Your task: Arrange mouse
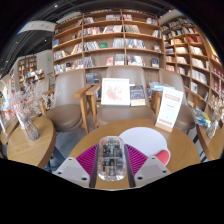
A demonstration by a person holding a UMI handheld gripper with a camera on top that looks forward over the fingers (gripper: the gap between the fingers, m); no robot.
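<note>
We see the gripper (111,163) with its 2 fingers (76,168) clamped on the mouse (111,158), a grey, translucent one held lengthwise between the pink pads (88,158) above a round wooden table (180,145). Just beyond the mouse a white mouse pad (146,140) lies on that table. Farther off stand 2 armchairs (68,100), a placard (169,106) on the table's far side, and bookshelves (120,45) filling the back wall.

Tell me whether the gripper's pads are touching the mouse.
Touching. The gripper view shows the mouse held between the fingers of the gripper, both pink pads pressed against its sides with no gap.
</note>
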